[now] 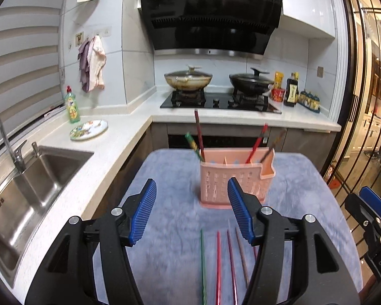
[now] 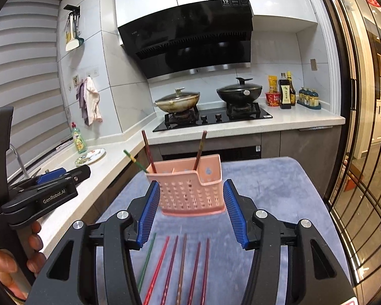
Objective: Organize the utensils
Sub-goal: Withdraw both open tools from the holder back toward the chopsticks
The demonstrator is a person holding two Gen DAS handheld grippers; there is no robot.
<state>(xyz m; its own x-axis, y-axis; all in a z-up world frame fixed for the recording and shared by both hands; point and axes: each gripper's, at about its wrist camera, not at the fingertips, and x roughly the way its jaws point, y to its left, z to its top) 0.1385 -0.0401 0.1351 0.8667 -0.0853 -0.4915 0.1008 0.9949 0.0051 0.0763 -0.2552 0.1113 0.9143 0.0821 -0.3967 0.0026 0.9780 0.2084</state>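
Observation:
A pink perforated utensil holder stands upright on a blue-grey mat and holds several chopsticks. Several loose chopsticks, green, red, purple and brown, lie side by side on the mat in front of the holder. My left gripper is open and empty above the loose chopsticks, short of the holder. My right gripper is open and empty, its fingers either side of the holder's near face, above the loose chopsticks. The left gripper also shows at the left of the right wrist view.
A steel sink with a tap lies left. A patterned plate and a green dish-soap bottle stand on the white counter. Beyond are a hob with two lidded pans and sauce bottles. Glass doors are right.

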